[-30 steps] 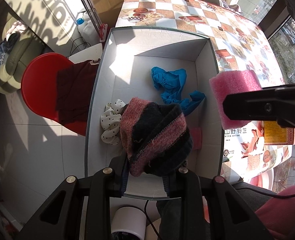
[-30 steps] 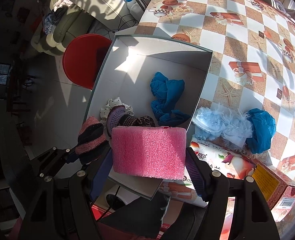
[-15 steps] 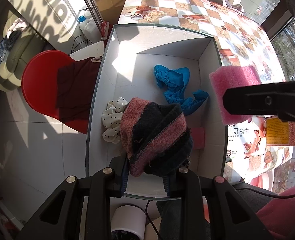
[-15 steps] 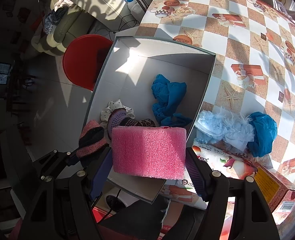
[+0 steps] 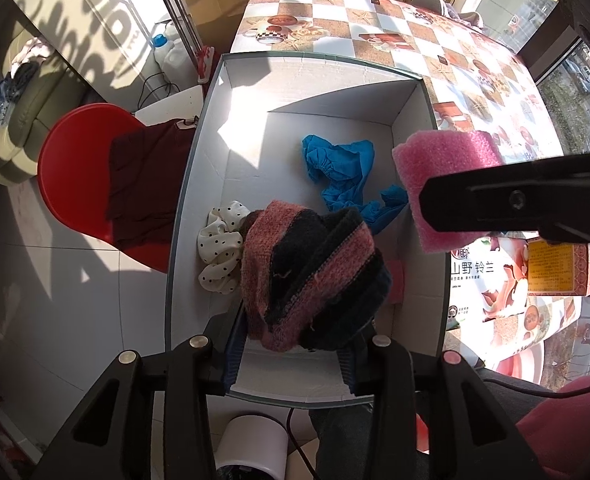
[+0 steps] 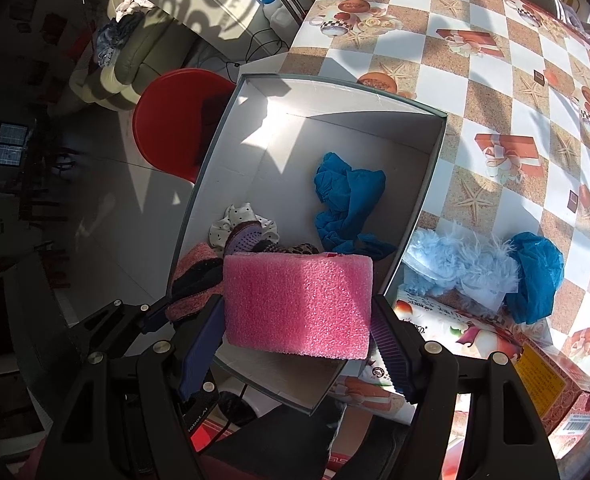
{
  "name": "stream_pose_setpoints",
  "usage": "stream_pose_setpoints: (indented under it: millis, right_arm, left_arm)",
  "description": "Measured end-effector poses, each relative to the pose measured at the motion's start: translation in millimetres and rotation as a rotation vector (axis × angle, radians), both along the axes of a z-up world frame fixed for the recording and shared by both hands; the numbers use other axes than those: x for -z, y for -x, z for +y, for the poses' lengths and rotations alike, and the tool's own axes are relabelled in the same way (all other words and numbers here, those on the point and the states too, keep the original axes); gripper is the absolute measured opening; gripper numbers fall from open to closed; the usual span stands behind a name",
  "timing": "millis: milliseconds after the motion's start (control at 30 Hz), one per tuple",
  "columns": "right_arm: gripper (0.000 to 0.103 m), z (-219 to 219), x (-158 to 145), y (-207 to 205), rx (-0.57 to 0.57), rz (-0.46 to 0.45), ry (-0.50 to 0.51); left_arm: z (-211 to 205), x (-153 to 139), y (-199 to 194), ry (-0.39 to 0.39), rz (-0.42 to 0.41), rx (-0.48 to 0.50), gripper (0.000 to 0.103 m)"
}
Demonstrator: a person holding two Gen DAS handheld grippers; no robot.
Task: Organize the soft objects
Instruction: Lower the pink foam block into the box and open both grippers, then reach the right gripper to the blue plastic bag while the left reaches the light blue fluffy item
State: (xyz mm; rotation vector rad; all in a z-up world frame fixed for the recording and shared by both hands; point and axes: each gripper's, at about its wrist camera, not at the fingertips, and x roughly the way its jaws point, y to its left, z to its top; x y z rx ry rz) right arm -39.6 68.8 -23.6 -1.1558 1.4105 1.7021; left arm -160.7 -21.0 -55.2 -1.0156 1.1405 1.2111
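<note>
- Left gripper (image 5: 295, 344) clamps a knit hat (image 5: 315, 268), pink and dark striped, fingers closed partway onto the bulky wool; it hangs above the near end of the white box (image 5: 315, 80).
- Right gripper (image 6: 297, 344) pinches a pink foam block (image 6: 299, 304) across its width, fingers spread wide to the block's ends. Foam looks barely squashed, so the grip seems light.
- Foam sits over the near right corner of the box, above the rim. Judgement: both loads are held over the opening so a release would drop them inside, not on the table.
- Inside the box already: a crumpled blue cloth (image 5: 339, 168) near the middle-right, and a white dotted scrunchie (image 5: 221, 252) against the left wall. From the right camera a purple knit piece (image 6: 247, 236) shows next to the scrunchie.
- A small pink item lies on the box floor under the hat's right edge; too hidden to name.
- Outside, right of the box on the checked tablecloth (image 6: 495, 100): a fluffy pale blue item (image 6: 459, 268) touching a blue bag-like bundle (image 6: 535, 272), both behind a printed tissue pack (image 6: 447, 320). Likely still to be sorted.
- Far half of the box floor is bare, giving room for both loads.
- Risk, as a guess: the two grippers are close together over the near end and could bump.
</note>
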Motion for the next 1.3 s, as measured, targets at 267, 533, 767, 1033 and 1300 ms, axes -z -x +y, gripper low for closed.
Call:
stream_pose_setpoints:
  millis: [267,533,767,1033,1300]
  right_arm:
    - [0.087,1.9,1.7,-11.8,0.046,0.003,0.020]
    - [0.103,10.5,-12.6,-62.7,0.126,-0.007,0.043]
    - [0.103,24.2,-23.4,-153.2,0.190,-0.094,0.119]
    - [0.103,35.5,6.4,-230.6,0.151,-0.253,0.192]
    - [0.103,62.6,90.1,-236.8,0.016,-0.248,0.278]
  left_arm:
    - [1.9,-6.8,-1.6,-0.039,-0.031,-0.014,0.094]
    - [14.3,-17.5,-4.3,-0.073,-0.151,-0.062,0.103]
    - [27.4,-27.1,-55.5,-0.054,-0.209,0.062,0.103]
    - [39.3,-13.4,-134.8,0.052,-0.211,0.208,0.103]
    - [56.9,28.7,-177.7,0.198,-0.180,0.137,0.103]
